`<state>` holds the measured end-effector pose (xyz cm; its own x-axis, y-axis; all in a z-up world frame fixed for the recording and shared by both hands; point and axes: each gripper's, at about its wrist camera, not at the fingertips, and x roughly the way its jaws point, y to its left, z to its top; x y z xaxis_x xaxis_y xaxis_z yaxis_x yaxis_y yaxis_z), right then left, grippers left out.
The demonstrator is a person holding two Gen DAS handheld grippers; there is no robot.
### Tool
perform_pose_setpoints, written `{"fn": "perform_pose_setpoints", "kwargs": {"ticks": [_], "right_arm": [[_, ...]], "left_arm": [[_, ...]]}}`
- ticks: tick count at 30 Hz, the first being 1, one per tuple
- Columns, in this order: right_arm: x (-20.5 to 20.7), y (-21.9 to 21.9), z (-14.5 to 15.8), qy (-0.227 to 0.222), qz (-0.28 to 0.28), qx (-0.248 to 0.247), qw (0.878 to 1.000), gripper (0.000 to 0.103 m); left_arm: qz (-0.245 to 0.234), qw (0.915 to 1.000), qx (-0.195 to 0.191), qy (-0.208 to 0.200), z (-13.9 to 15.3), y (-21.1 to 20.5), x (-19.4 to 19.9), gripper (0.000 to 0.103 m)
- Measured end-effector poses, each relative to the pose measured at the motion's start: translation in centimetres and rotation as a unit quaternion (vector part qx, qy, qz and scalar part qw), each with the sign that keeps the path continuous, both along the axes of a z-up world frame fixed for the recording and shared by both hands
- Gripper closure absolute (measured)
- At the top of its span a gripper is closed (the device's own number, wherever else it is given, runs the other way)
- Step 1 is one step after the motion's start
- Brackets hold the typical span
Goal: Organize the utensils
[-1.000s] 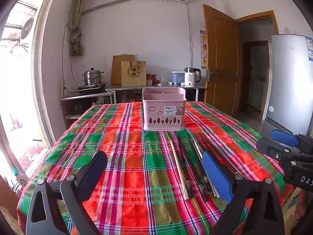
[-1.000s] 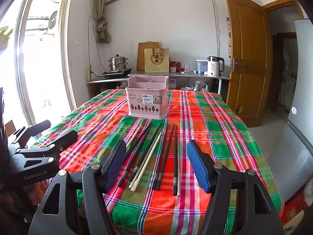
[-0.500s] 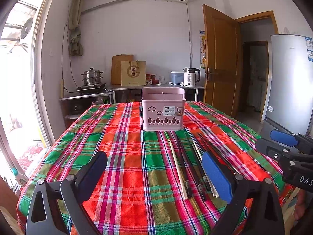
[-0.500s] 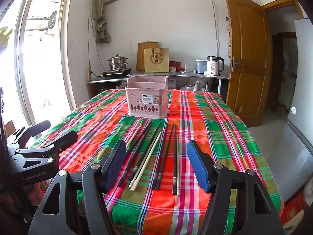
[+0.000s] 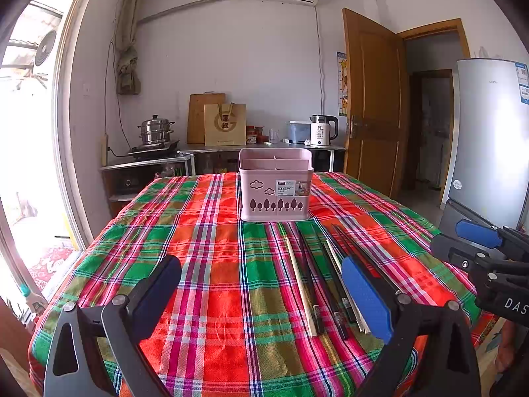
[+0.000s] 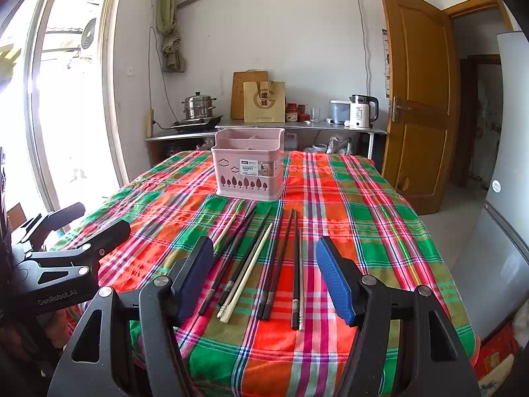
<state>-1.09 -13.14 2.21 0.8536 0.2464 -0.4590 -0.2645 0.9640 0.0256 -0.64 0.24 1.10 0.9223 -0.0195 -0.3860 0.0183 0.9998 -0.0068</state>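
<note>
Chopsticks (image 6: 261, 264) right in front of me, a loose row of black and pale sticks lying flat on the plaid tablecloth (image 6: 347, 218), tips pointing away toward the pink basket (image 6: 249, 170). In the right wrist view I count dark pairs mixed with cream ones, some touching, some fanned slightly apart; exact count I can't call. The basket stands upright just beyond their far ends, dividers visible inside, a label and tree cut-outs on its front.

My right gripper (image 6: 264, 281) hovers above the near ends of the chopsticks, jaws spread wide, blue pads either side of the row, gripping nothing. My left gripper (image 5: 261, 294) sits to the left of the sticks in its own view (image 5: 317, 281), jaws also wide apart and empty; its right pad overlaps the rightmost sticks in the picture.

Further out: a counter (image 6: 297, 125) against the back wall with a steamer pot (image 6: 198, 106), a paper bag (image 6: 264, 101) and a white kettle (image 6: 362, 110). Wooden door (image 6: 416, 99) to the right.
</note>
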Motion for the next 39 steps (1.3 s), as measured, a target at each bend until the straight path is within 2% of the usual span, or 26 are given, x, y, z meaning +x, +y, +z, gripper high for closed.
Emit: {"fn": "perform_pose_setpoints", "kwargs": {"ticks": [7, 14, 21, 23, 25, 28, 33, 35, 39], "right_arm": [[0.6, -0.1, -0.4, 0.008, 0.000, 0.002, 1.000, 0.038], [2.5, -0.2, -1.2, 0.024, -0.001, -0.008, 1.000, 0.038], [5.7, -0.2, -2.2, 0.052, -0.002, -0.019, 0.998, 0.038], [6.7, -0.3, -2.5, 0.060, 0.000, -0.021, 0.998, 0.038], [7.9, -0.4, -2.9, 0.072, -0.002, -0.023, 0.997, 0.038], [9.8, -0.5, -3.4, 0.088, -0.001, -0.022, 0.996, 0.039], [13.1, -0.5, -4.4, 0.117, 0.002, -0.025, 0.993, 0.056], [14.4, -0.6, -4.7, 0.129, 0.006, -0.022, 0.991, 0.064], [17.1, -0.9, -5.3, 0.150, 0.003, -0.023, 0.988, 0.078]], "left_arm": [[0.000, 1.0000, -0.001, 0.006, -0.1, 0.3, 0.6, 0.004], [-0.017, 0.9992, -0.002, 0.036, -1.2, 0.7, 3.2, 0.004], [-0.043, 0.9963, -0.003, 0.074, -2.4, 0.5, 7.7, 0.004], [-0.046, 0.9952, 0.003, 0.086, -2.7, 0.4, 9.3, 0.010], [-0.047, 0.9938, 0.008, 0.100, -3.0, 0.3, 10.8, 0.011], [-0.058, 0.9891, -0.008, 0.135, -3.8, 0.5, 13.7, 0.011], [-0.082, 0.9788, -0.013, 0.187, -5.6, 0.1, 17.3, 0.026], [-0.088, 0.9765, -0.010, 0.196, -6.0, -0.3, 18.3, 0.032], [-0.109, 0.9725, -0.016, 0.206, -6.0, -0.7, 20.3, 0.039]]}}
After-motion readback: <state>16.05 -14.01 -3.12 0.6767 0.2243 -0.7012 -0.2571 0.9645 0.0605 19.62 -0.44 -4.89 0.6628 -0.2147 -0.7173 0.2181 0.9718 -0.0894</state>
